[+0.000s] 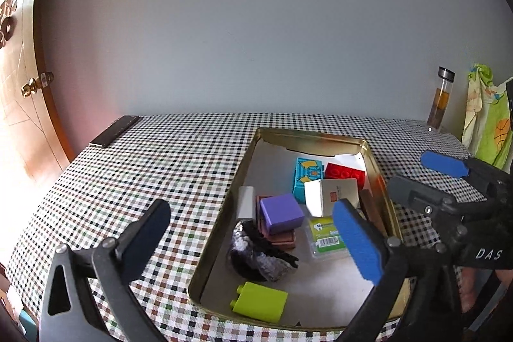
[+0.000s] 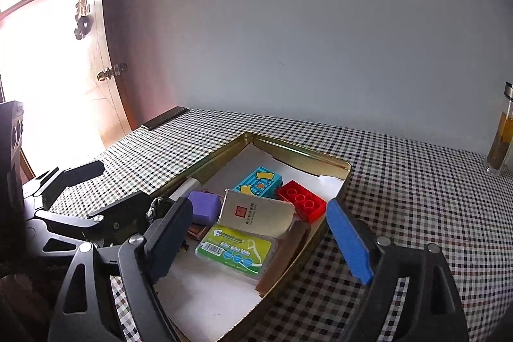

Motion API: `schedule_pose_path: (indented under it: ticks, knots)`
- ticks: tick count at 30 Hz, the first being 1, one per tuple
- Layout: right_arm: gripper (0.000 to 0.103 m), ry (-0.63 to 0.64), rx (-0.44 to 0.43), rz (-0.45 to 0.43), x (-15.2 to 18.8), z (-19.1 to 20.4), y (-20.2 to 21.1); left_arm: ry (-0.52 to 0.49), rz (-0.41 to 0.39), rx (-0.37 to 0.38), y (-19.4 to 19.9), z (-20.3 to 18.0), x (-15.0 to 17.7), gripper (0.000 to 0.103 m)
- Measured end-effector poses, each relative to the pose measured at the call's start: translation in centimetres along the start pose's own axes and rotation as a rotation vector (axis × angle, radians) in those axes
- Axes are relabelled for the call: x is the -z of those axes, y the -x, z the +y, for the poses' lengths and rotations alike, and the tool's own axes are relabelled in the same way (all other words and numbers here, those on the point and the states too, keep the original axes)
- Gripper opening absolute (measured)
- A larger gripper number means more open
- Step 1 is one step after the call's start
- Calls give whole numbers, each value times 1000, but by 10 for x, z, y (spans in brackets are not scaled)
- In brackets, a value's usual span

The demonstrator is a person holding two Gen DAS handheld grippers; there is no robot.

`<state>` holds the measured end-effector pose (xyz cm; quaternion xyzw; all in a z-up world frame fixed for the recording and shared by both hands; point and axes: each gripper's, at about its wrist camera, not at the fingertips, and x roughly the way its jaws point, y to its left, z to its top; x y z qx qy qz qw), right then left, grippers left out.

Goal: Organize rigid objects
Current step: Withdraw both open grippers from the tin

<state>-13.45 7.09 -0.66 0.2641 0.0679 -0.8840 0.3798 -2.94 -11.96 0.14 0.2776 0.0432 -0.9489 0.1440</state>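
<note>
Right tool (image 2: pixel 256 242) spread, empty; floss box (image 2: pixel 235 250) in tin (image 2: pixel 298 151), lower centre, between its fingers, long axis left-right. We judge right nearer; left tool (image 1: pixel 253 233) spread too.

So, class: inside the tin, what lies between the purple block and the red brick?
In the right wrist view, the beige card box sits between the purple block and the red brick, within the tin.

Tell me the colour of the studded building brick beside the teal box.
Red, clearest in the right wrist view.
</note>
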Motion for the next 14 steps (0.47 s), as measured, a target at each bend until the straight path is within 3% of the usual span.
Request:
schedule_pose_path:
  ticks: [14]
  knots:
    - [88,-6,-7,26,6,4,-9,-9,-17,-18,1,1,5,102]
